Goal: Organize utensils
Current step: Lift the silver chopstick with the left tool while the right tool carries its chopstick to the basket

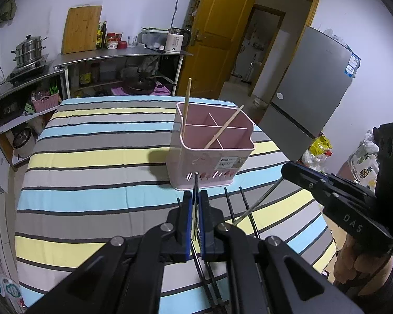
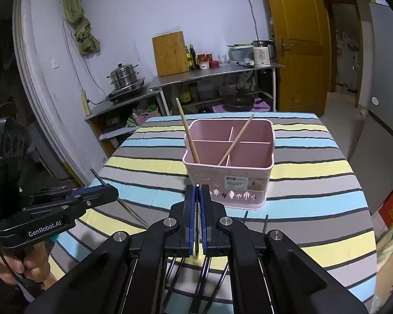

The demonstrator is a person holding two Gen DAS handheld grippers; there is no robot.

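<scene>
Holding one dark chopstick in each gripper, we judge ourselves mid-carry toward the pink caddy (image 1: 212,141). On our left, the left gripper (image 1: 195,204) is clamped on a black chopstick (image 1: 196,183) whose tip pokes out in front of the caddy's base; on our right, the right gripper (image 2: 197,196) pinches another dark chopstick (image 2: 197,225), mostly hidden between its pads. Two wooden chopsticks (image 2: 187,130) already lean in the near compartments. Next we need to tip each stick upright over a compartment before letting go. More dark chopsticks (image 1: 245,206) lie on the striped cloth (image 1: 91,157), partly covered.
</scene>
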